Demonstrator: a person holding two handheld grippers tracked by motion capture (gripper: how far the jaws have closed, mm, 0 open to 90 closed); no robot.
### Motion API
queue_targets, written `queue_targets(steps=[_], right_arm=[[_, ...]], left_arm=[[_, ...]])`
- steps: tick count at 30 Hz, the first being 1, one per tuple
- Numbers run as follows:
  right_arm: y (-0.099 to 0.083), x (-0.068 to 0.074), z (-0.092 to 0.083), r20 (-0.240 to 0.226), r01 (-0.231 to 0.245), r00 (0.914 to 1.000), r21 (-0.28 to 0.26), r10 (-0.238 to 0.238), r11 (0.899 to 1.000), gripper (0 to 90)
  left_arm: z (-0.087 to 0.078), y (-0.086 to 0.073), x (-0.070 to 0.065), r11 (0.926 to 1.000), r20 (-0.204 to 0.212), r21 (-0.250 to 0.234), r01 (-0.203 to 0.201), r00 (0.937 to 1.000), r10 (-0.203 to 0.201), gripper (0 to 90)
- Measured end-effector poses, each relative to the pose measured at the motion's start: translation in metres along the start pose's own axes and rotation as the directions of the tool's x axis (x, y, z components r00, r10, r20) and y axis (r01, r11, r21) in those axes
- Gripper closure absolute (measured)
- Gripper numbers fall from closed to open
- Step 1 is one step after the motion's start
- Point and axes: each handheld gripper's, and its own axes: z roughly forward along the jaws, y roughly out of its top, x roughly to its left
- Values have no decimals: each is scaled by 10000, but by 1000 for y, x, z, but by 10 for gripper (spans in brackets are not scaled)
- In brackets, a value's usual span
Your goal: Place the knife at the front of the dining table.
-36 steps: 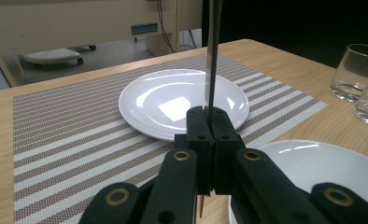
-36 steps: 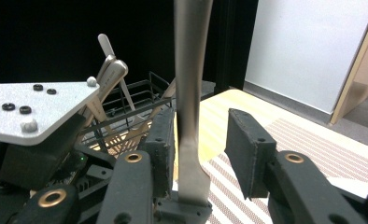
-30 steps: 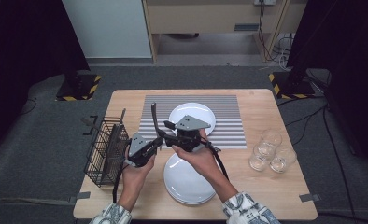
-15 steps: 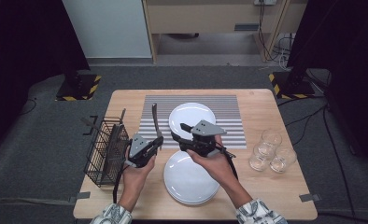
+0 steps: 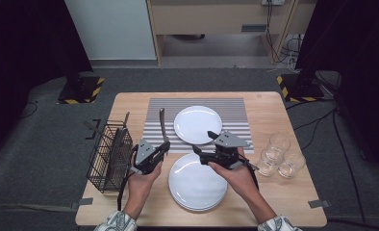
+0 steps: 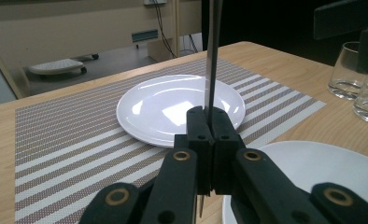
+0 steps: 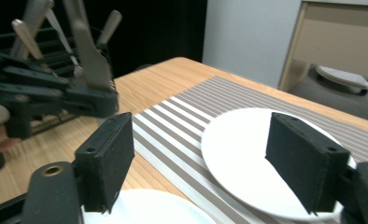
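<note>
Cutlery, one slim steel knife [image 5: 162, 126], is standing upright, clamped in the left gripper [image 5: 164, 147] near the wooden table's [image 5: 130, 103] left edge. Right gripper [image 5: 203, 147] is hovering over the near white plate [image 5: 197, 185], its jaws just opening, nothing between them.

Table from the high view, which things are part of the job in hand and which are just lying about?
In the job:
- knife, upright, clamped in the left hand-held gripper
- right hand-held gripper, open, empty
- plate on the mat

Lying about:
- glasses
- cutlery basket
- stacked plates
</note>
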Motion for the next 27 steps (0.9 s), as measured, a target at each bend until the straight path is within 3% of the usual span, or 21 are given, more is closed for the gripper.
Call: queue_targets(steps=[14,27], right_arm=[[-32,-14,-13,646,-143,9978,386,118,9992,212],[-41,-17,-19,1071,-122,9942,396,79,9991,192]], left_arm=[[-2,4,-3,10000,-46,-92,-1,10000,1,887],[4,13,-6,9999,-154,-119,-48,9999,46,887]])
